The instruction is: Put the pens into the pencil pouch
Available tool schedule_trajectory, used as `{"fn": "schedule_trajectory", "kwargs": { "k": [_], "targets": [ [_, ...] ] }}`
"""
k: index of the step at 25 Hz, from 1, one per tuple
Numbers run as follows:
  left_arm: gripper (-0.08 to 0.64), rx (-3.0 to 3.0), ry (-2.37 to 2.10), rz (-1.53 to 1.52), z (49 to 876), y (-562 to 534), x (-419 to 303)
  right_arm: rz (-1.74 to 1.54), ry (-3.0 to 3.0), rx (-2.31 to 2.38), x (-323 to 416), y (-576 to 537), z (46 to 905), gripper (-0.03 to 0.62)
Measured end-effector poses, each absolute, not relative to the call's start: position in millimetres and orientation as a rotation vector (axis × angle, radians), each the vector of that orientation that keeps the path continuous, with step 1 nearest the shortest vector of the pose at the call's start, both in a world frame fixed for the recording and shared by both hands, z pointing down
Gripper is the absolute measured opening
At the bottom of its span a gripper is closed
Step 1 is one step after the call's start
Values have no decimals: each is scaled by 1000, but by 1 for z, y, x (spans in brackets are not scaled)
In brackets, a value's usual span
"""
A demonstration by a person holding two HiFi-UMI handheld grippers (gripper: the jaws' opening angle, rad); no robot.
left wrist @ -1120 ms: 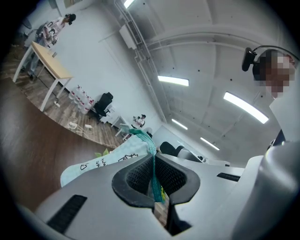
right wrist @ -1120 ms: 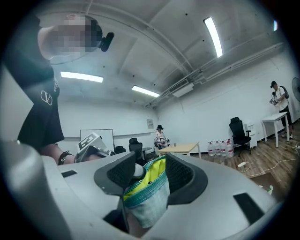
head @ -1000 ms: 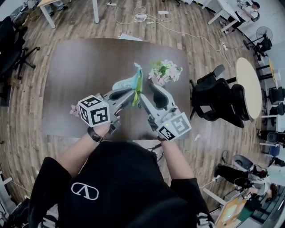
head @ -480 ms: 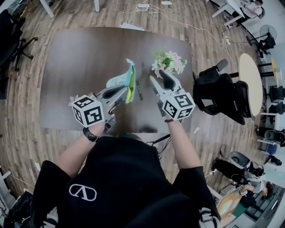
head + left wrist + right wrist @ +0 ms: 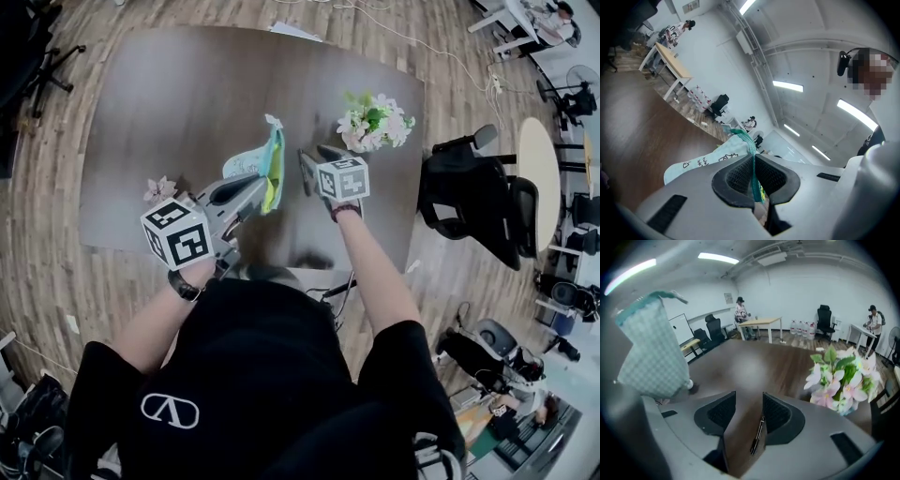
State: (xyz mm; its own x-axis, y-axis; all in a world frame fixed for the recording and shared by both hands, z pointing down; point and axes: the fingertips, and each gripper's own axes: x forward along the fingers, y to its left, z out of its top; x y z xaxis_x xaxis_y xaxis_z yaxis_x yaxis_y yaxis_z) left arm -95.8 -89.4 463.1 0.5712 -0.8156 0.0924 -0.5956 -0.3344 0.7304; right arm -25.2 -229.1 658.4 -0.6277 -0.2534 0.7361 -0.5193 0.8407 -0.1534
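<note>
1. Support is in place: the left gripper (image 5: 753, 174) has its fingers closed on the zip edge of the pencil pouch (image 5: 705, 159), holding it up over the near half of the worktop (image 5: 187, 94).
2. One pen (image 5: 757, 433) lies loose on the worktop toward its near edge, between the open fingers of the right gripper (image 5: 749, 411), which do not press it.
3. Probably left to do: grip that pen, lift it and drop it into the pencil pouch. Whether other pens are already inside cannot be told.

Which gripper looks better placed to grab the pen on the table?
Right, probably. The right gripper is open, with the pen lying in line between its jaws on the table. The left gripper is shut on the pencil pouch, holding it up.
</note>
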Motion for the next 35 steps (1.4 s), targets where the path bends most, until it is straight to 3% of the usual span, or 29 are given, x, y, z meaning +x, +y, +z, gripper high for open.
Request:
{"fn": "schedule_trajectory", "kwargs": {
  "k": [15, 21, 25, 35],
  "targets": [
    [17, 1956, -1196, -367, 498, -67, -117, 681, -1804, 443, -9, -224, 803, 164],
    [17, 1945, -1204, -362, 503, -65, -116, 712, -1734, 455, -2, -224, 819, 117],
    [17, 1939, -1206, -348, 505, -65, -116, 697, -1714, 470, 3, -230, 821, 44],
    [17, 1966, -1193, -338, 498, -68, -117, 590, -1895, 465, -11, -234, 781, 43]
  ]
}}
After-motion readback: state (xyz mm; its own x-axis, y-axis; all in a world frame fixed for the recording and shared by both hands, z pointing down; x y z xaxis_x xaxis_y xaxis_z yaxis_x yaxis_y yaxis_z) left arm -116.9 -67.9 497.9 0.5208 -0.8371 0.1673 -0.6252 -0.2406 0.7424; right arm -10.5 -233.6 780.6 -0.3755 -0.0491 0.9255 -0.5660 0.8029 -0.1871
